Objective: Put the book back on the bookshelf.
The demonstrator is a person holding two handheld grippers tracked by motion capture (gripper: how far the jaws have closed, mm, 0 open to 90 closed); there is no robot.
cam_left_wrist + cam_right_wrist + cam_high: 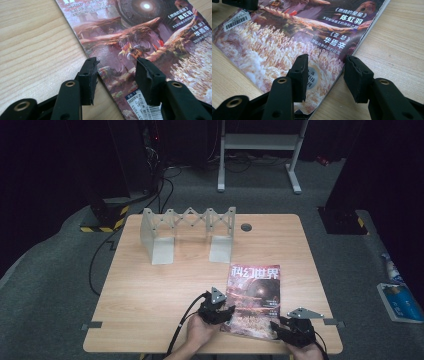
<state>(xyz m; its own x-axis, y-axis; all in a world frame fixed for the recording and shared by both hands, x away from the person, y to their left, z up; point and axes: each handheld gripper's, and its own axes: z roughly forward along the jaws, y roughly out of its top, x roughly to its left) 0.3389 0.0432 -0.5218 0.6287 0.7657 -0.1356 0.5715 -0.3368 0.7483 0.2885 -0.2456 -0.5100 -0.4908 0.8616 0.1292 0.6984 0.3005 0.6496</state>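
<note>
We see a magazine point(253, 300) lying flat on the wooden table point(150, 290), in the lower right part of the high view, its cover up and its lower edge close to the near edge of the table. The cover shows a reddish scene with a bright ring and white lettering across its top.

At the magazine's lower left corner we find the left gripper point(226, 312), held in a hand point(200, 330) that comes in from the bottom of the frame. In the left gripper view point(116, 72) its jaws stand spread and straddle the magazine's edge: one jaw over bare wood, the other over the cover near the barcode label point(147, 110). The pads press on nothing.

At the lower right corner sits the right gripper point(276, 326). In the right gripper view point(325, 75) its jaws are spread too, straddling the edge at the corner, one over the pale printed cover and the other over the wood. We cannot tell whether either jaw touches the paper.

Farther up the high view, at the centre left of the table, stands a grey folding rack point(187, 232) with a criss-cross back. A small round hole point(246, 227) sits in the tabletop to its right.
</note>
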